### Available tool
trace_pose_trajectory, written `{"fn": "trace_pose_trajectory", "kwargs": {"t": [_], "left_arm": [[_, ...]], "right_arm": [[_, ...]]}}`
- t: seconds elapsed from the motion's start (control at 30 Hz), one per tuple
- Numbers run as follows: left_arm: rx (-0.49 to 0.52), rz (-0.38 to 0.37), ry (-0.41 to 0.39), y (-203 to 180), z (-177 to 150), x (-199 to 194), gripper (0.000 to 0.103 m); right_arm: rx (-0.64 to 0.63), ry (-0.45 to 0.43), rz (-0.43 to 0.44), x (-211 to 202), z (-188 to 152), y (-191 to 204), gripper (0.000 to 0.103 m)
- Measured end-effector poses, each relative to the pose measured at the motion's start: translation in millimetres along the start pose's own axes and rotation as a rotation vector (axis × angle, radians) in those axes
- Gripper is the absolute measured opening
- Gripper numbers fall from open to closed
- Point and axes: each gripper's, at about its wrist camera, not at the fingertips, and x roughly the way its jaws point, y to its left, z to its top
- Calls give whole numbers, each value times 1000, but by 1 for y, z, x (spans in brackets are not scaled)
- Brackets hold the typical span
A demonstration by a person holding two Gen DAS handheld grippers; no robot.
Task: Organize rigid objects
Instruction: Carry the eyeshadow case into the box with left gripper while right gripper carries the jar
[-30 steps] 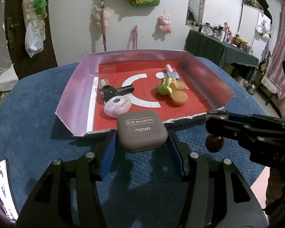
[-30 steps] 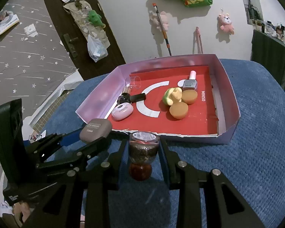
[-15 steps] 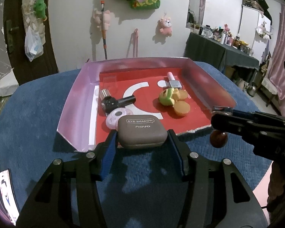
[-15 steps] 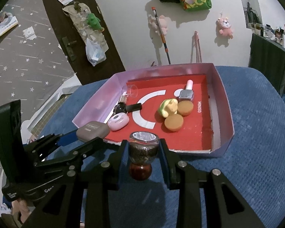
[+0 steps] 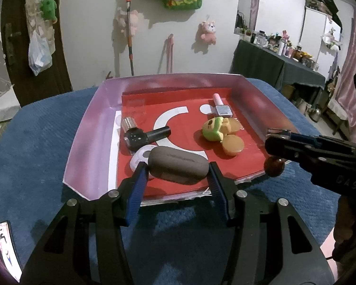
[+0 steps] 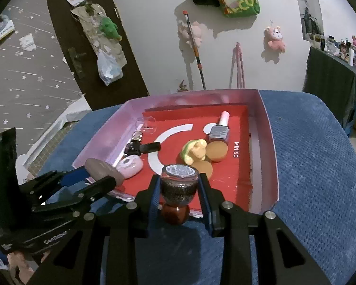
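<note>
Each view looks forward and downward along its own tongs from just behind them, over the near rim of the pink-walled tray point(image 5: 90, 128) point(image 6: 270, 142) on the blue cloth point(image 5: 35, 142) point(image 6: 320, 166), toward the white wall point(image 5: 95, 35) point(image 6: 154, 35) beyond. The left view sits close behind the left gripper point(image 5: 176, 174) and catches the right gripper point(image 5: 276, 147) coming in from its right side. The right view sits close behind the right gripper point(image 6: 179, 190), sees the left gripper point(image 6: 99, 178) at its left, and shares the tray, cloth and wall.
</note>
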Motion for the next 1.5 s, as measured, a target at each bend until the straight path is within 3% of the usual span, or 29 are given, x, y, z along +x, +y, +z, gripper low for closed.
{"fn": "trace_pose_trajectory", "kwargs": {"t": [0.37, 0.53, 1.07, 1.2, 1.33, 1.5], "left_arm": [[-30, -22, 73, 10, -5, 32, 48], [-40, -53, 85, 12, -2, 37, 33], [-4, -18, 99, 6, 10, 62, 36], [-12, -41, 96, 11, 9, 65, 37], [0, 32, 139, 17, 2, 81, 33], [-38, 4, 142, 25, 5, 81, 31]], "right_arm": [[-25, 55, -26, 30, 3, -3, 34], [-39, 87, -17, 45, 2, 2, 34], [-42, 164, 31, 77, -4, 2, 34], [-46, 184, 36, 83, -5, 1, 34], [-28, 192, 34, 88, -5, -5, 34], [-20, 188, 31, 89, -4, -6, 34]]}}
